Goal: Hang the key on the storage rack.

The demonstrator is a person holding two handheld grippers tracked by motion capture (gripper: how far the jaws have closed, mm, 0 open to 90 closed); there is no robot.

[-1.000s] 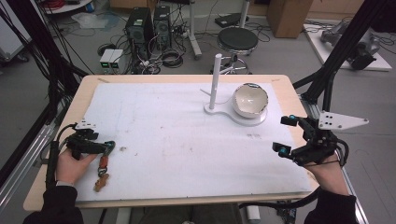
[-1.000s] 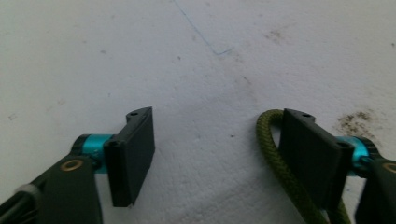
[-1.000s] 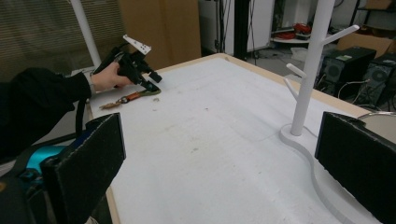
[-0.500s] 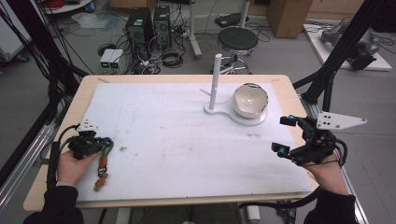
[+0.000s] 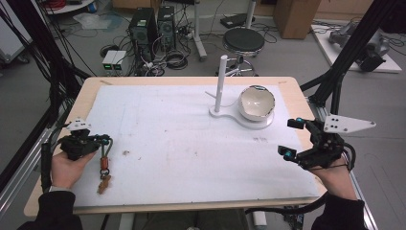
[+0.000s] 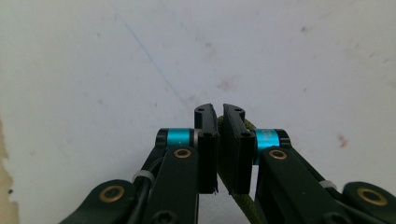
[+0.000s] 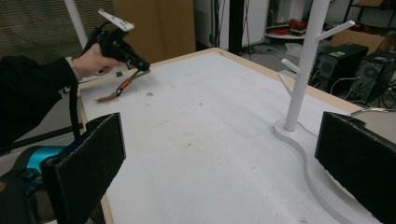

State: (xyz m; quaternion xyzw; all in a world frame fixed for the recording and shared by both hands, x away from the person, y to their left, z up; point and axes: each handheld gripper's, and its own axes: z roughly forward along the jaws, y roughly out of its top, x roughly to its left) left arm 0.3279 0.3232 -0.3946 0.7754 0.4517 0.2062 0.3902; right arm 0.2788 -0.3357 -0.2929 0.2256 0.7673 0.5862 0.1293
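- high view: a white-covered surface point(image 5: 191, 143) is seen from above, with a person's forearms entering from the bottom edge.
- left tongs point(image 5: 106, 141) are held near the surface's left edge and are closed on the green cord loop of a keychain point(image 5: 104, 165).
- the keychain is seen hanging and trailing from those tongs toward the person, its long axis running roughly front to back, with an orange middle piece and a brown charm resting at the near-left part of the surface.
- left gripper view: the two black jaws are pressed nearly together, and the olive cord point(image 6: 240, 203) is pinched between them.
- right tongs point(image 5: 292, 138) are held near the right edge, jaws spread wide apart and empty.
- a white peg stand point(image 5: 221, 84) is placed at the far right-centre of the surface, upright, with short pegs branching from its pole; a white bowl point(image 5: 257, 103) sits on the same base, just beside the pole.
- from the left tongs the stand lies forward and well to the right; the right tongs are much nearer to it.
- the likely move is judged to be carrying the loop across to a peg.
- bare cover lies between keychain and stand, so open room is available; the wooden left edge is close to the left hand point(image 5: 67, 167).
- right gripper view: the stand point(image 7: 306, 60) is seen to the right, and the other hand's keychain point(image 7: 123, 86) far off to the left.
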